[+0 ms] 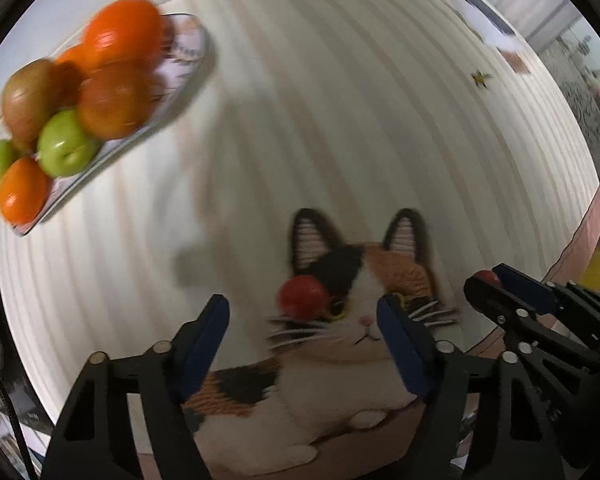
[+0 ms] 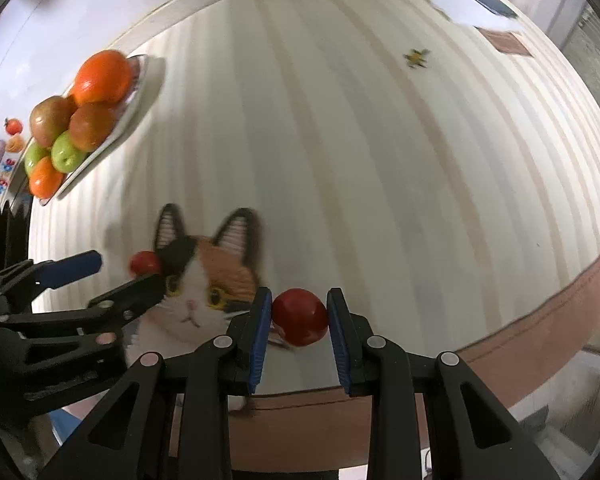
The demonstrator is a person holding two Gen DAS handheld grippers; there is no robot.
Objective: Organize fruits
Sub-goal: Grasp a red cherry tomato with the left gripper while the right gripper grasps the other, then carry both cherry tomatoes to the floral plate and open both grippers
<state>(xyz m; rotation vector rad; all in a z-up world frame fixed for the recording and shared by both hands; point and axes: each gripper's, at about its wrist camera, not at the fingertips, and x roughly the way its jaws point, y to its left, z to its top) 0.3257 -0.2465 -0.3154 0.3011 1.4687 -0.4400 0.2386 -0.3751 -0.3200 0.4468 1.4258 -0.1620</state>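
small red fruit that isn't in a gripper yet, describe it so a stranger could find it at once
Start at the striped cream mat with the calico cat picture. The small round red fruit lies on the cat's face, between the open left gripper's blue pads. Its twin red fruit is clamped in the right gripper; this one lies free.

left wrist: down, close over mat [image 1: 340, 120] | right wrist: same | shared: cat print [image 1: 360, 280], fruit plate [image 1: 196, 48]

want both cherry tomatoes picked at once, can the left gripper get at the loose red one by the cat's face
Probably yes. The left gripper hangs open right over the loose red tomato with nothing between them; the right gripper, shut on the other tomato, sits off to the side.
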